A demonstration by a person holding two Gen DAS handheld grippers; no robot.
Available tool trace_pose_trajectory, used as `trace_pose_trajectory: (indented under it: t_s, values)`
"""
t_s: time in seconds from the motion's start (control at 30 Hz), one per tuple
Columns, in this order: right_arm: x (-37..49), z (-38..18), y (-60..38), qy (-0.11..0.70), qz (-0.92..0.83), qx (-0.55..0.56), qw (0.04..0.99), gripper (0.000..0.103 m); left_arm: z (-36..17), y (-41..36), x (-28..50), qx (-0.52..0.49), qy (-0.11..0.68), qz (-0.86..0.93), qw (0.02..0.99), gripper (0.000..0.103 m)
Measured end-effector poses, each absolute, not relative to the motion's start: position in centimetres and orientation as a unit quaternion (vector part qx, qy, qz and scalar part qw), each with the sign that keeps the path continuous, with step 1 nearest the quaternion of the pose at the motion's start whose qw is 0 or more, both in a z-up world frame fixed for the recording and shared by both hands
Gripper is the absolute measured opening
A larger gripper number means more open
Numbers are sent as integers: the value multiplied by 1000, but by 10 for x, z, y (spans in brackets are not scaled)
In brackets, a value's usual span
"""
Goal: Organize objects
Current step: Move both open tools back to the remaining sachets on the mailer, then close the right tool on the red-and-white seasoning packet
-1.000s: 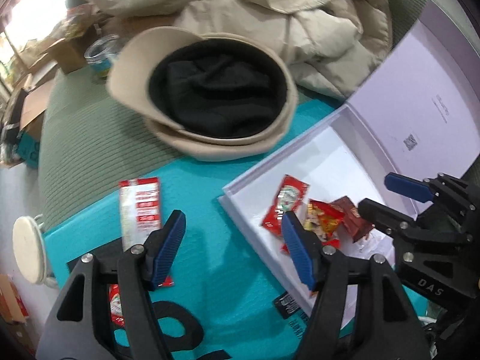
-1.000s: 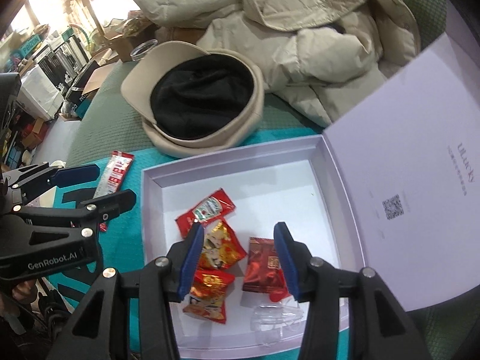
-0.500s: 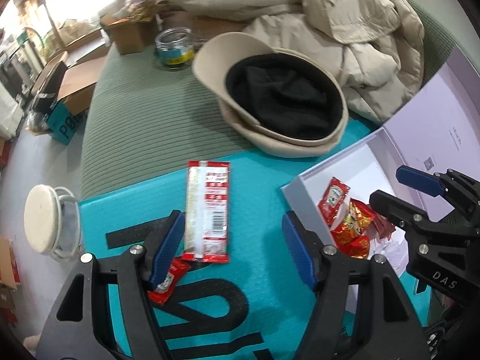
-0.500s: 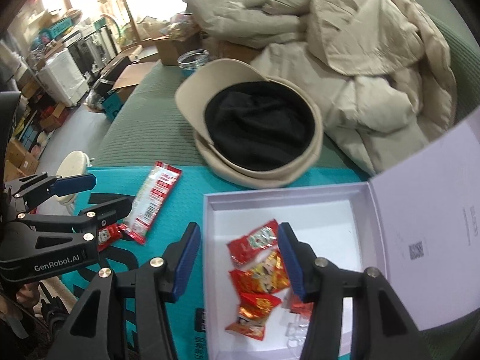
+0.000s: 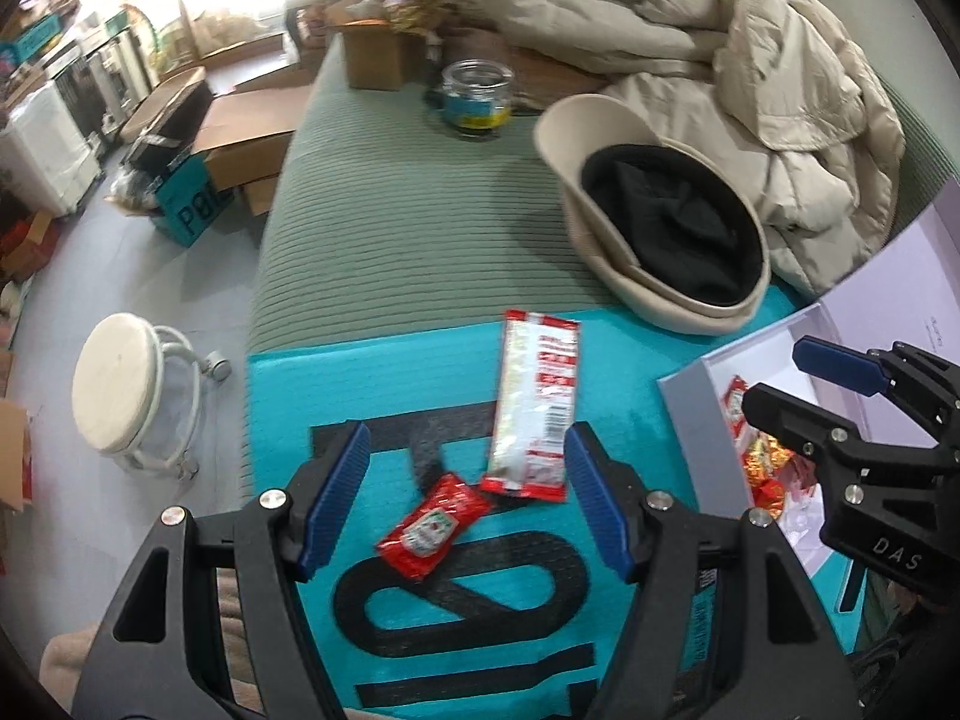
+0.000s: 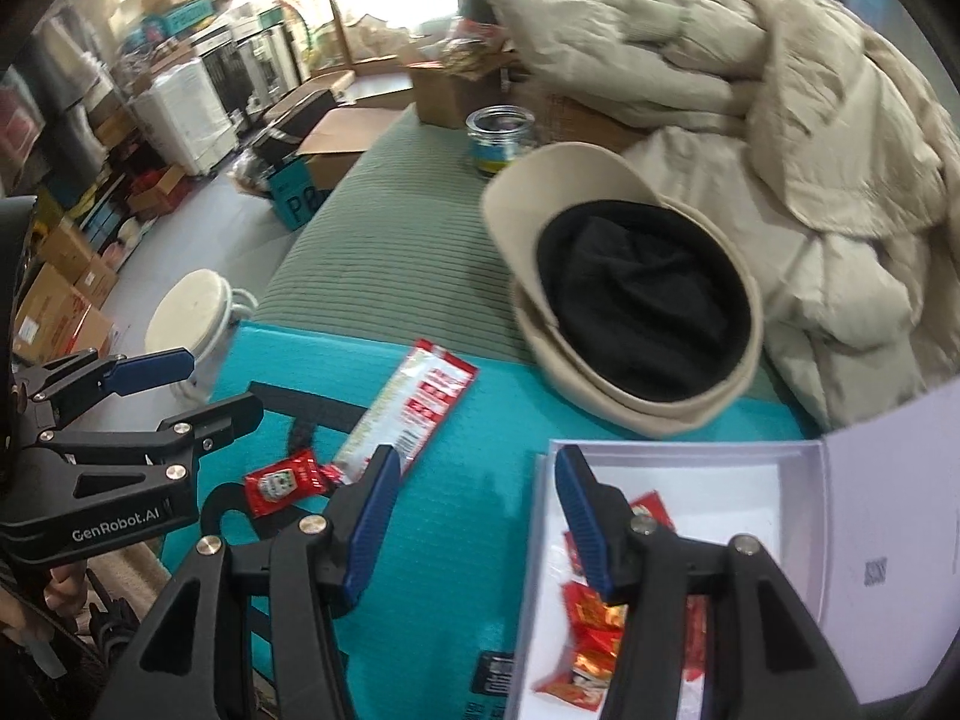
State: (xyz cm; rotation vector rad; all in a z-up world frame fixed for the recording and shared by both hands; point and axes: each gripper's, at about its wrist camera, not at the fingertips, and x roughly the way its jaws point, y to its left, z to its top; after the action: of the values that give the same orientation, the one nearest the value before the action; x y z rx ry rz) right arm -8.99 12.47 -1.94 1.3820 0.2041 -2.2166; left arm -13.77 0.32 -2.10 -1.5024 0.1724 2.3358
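Two packets lie loose on the teal mat (image 5: 624, 396): one small red ketchup sachet (image 5: 433, 525) and one long white-and-red packet (image 5: 536, 405), whose lower corner touches or just overlaps the sachet's upper end. The left gripper (image 5: 468, 498) hangs over this pair with its jaws apart and nothing clasped; in its own view the sachet shows in the gap between the two blue pads, and the long packet's lower end sits just inside the right pad. The right gripper (image 6: 477, 516) hovers with its jaws parted and empty; they have just been opening, and nothing sits between them. Its left finger stands over the mat near the long packet's end, and its right finger stands over the near corner of the white box (image 6: 678, 450). The one box lies open on the mat to the right of the loose packets, its lid (image 6: 888, 480) tilted back. Inside it lie several red and gold packets (image 6: 591, 630); at least four can be made out, though the gripper hides part of the heap, so the exact count cannot be told. Behind the mat, on the green ribbed couch (image 5: 414, 228), rests one beige hat (image 5: 654, 228) turned upside down, its black lining up. Behind it are one heaped beige coat (image 5: 774, 102) and one glass jar (image 5: 477, 97). One round white stool (image 5: 120, 384) stands on the floor to the left.
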Motion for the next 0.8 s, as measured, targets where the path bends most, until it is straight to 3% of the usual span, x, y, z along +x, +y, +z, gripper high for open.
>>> trace_pose_trajectory:
  t_s: [0.8]
  values:
    - [-97,-66,26,128,-756,552,328,54,-75,-64,-142,-592,34,789,164,67]
